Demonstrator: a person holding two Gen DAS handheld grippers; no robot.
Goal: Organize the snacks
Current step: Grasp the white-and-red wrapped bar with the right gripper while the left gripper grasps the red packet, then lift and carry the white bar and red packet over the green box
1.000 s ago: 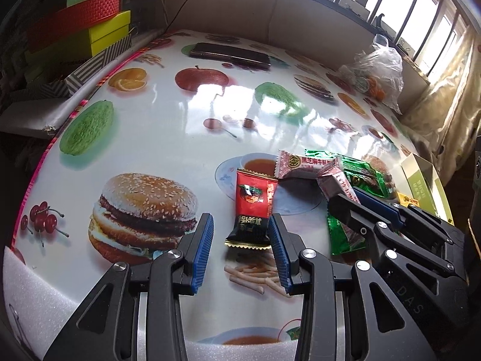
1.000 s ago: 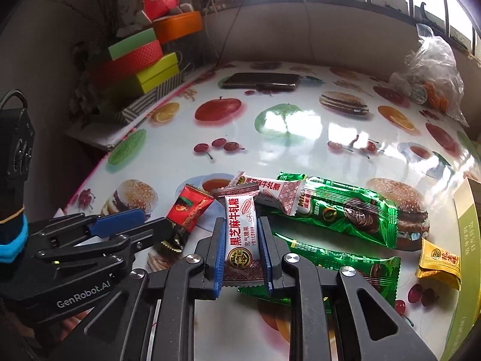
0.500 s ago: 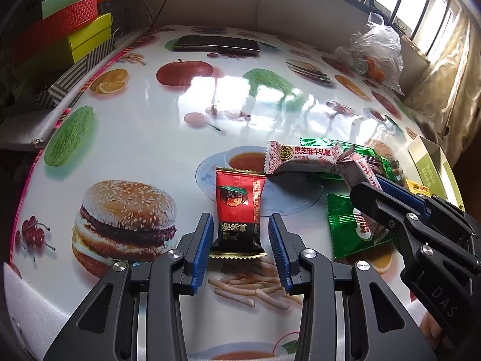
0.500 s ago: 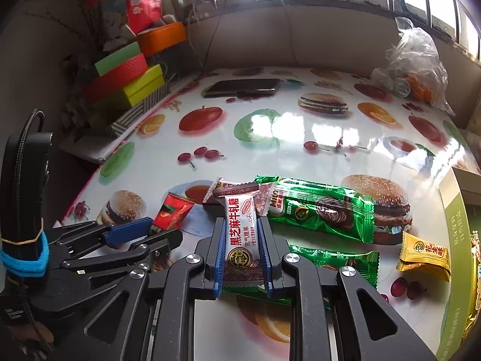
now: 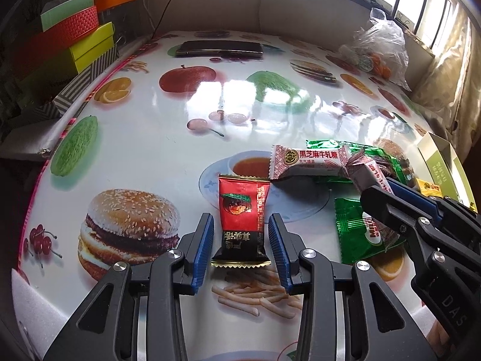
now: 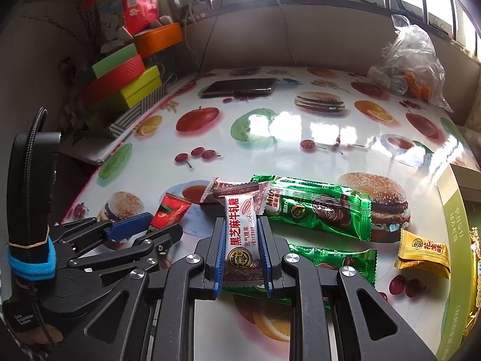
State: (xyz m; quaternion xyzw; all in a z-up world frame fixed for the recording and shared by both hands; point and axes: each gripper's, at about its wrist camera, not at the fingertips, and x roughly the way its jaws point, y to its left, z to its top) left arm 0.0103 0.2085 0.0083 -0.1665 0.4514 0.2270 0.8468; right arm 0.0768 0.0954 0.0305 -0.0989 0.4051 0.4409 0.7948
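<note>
A red snack packet (image 5: pixel 242 210) lies on the fruit-print table (image 5: pixel 144 138). My left gripper (image 5: pixel 240 219) straddles it, open, with a thin gap at each pad. My right gripper (image 6: pixel 240 219) is shut on a white nougat candy (image 6: pixel 240 234) and holds it above a green bar (image 6: pixel 333 258). In the left wrist view that candy (image 5: pixel 365 171) sticks out of the right gripper (image 5: pixel 384 186). Another white candy (image 5: pixel 309 162) rests beside the red packet. A longer green bar (image 6: pixel 315 207) and a yellow packet (image 6: pixel 424 249) lie further right.
An open green-and-white box (image 6: pixel 454 210) stands at the table's right edge. At the back lie a phone (image 5: pixel 219 48) and a plastic bag of snacks (image 5: pixel 378 48). Stacked coloured boxes (image 5: pixel 78 36) sit off the left edge.
The left gripper has shifted slightly around the red packet, which now sits straighter and deeper between the jaws. The right gripper still grips the white candy.
</note>
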